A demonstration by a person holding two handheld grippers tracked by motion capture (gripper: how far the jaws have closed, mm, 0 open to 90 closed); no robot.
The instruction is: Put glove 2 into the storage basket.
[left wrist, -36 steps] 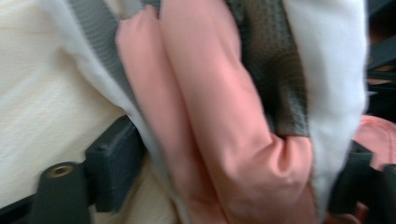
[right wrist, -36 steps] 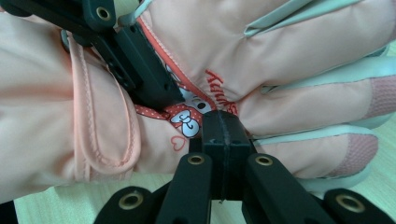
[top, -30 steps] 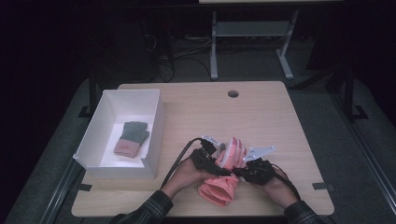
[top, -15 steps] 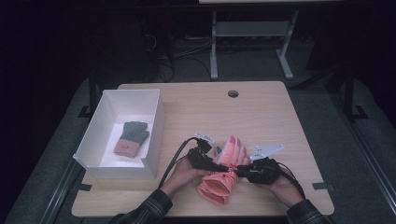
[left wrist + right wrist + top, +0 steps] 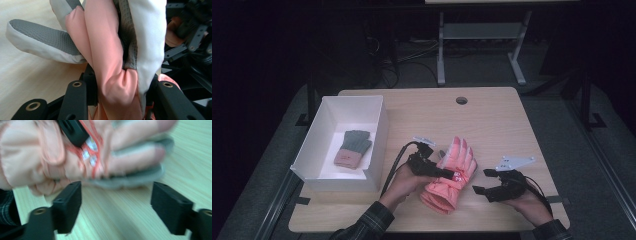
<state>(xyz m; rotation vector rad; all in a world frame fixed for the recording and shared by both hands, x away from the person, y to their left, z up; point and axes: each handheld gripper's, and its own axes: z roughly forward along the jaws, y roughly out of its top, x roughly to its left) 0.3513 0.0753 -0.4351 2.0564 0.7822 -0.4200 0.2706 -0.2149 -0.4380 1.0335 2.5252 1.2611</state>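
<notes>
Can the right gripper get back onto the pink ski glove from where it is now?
Probably yes: the right gripper is open beside the pink ski glove, with bare table between them.

**Soft padded cloth against matt wood and black plastic**
You worked on a pale, matt wood-grain table (image 5: pixel 492 125); the salmon ski glove (image 5: pixel 451 175) was smooth padded fabric with grey, rough-textured grip patches. Your grippers' jaws looked like matt black plastic. The knitted glove (image 5: pixel 353 148) was woolly, the white box (image 5: pixel 327 175) smooth and matt.
</notes>
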